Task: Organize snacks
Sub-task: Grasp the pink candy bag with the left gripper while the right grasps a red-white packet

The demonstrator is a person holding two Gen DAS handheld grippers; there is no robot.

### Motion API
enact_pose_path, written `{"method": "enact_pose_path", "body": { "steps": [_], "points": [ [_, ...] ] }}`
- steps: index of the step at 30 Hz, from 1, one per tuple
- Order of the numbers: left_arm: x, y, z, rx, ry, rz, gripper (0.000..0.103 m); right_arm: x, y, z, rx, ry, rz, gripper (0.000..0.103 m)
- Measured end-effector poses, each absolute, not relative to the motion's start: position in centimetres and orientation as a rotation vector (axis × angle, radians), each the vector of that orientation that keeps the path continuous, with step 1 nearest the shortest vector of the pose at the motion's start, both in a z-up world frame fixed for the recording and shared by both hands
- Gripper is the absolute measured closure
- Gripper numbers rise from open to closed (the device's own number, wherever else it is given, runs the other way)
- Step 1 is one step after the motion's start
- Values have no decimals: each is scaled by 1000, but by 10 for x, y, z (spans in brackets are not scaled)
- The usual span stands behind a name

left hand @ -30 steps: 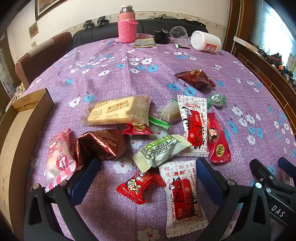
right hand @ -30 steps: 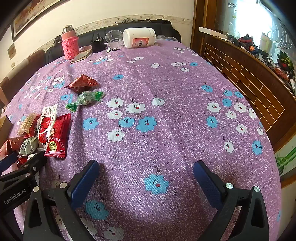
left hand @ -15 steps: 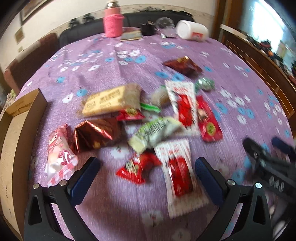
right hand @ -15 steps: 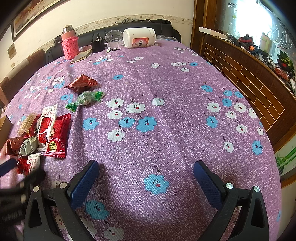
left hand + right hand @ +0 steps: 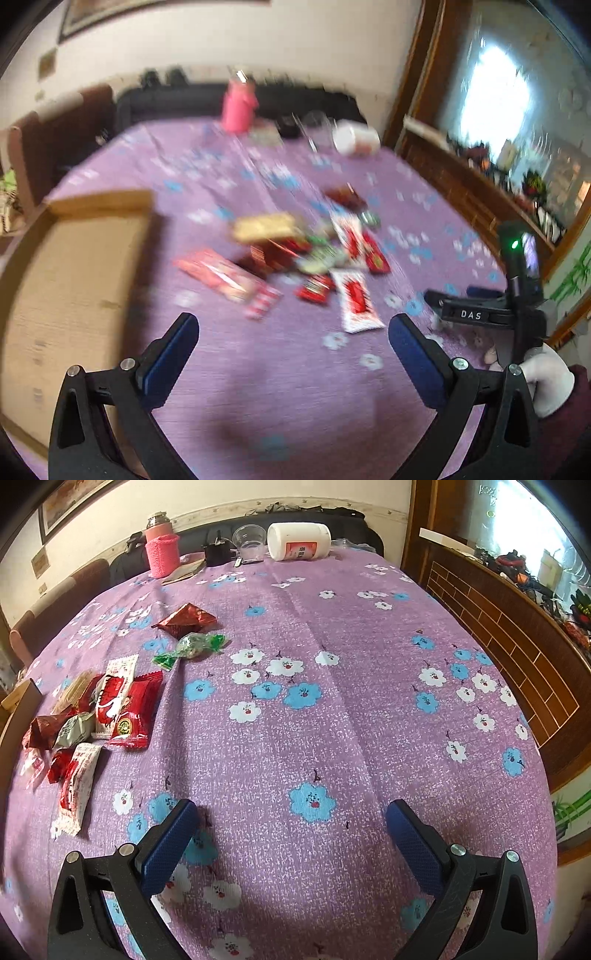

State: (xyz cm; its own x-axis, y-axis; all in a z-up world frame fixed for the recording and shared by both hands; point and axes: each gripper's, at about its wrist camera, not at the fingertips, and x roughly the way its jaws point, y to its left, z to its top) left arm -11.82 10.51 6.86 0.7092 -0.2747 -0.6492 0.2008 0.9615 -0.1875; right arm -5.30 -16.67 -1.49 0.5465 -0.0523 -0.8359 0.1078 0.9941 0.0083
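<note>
Left tool point(image 5: 293, 360) pulls up and back from snack pile point(image 5: 314, 254), view now motion-blurred; more of cardboard box point(image 5: 70, 280) in frame. Left tool gone from right wrist view. Gloved hand point(image 5: 546, 380) on right tool point(image 5: 448, 295) now visible.

We see the snack packets point(image 5: 107, 709) lying flat in a loose cluster on purple cloth, mostly red & white wrappers; green twist candy point(image 5: 194, 646) & dark-red pouch point(image 5: 186, 620) sit just beyond.
</note>
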Motion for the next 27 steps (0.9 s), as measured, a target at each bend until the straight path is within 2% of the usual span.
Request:
{"method": "enact_pose_path", "body": {
  "steps": [3,8,10,11,12,14,15,17,18,19,21,24,27],
  "points": [
    [-127,143,83,-105,660,-177,0,-59,-158,0,75,952,-65,11],
    [-120,189,85,-153,687,-76,0,-67,-110,23,103,889,167,12],
    [-117,192,79,-189,722,-102,9,-62,-87,19,83,904,219,17],
    [-115,189,76,-199,738,-121,17,-58,-77,15,70,911,229,21],
    [-113,186,71,-205,759,-145,25,-53,-68,10,60,919,236,31],
    [-110,175,63,-207,801,-197,37,-43,-56,2,67,938,249,36],
    [-104,168,59,-208,828,-223,39,-40,-53,-1,80,944,254,38],
    [-99,157,54,-213,852,-242,39,-39,-51,-4,91,930,252,39],
    [-94,151,52,-214,864,-249,39,-39,-49,-5,88,920,255,44],
    [-87,145,49,-212,875,-253,39,-38,-47,-5,91,919,266,57],
    [-75,136,47,-204,881,-246,39,-33,-47,-7,61,913,240,70],
    [-50,126,39,-178,900,-208,39,-35,-54,-7,58,905,220,76],
    [-30,119,26,-164,929,-176,39,-37,-65,-8,93,892,219,76]
  ]
}}
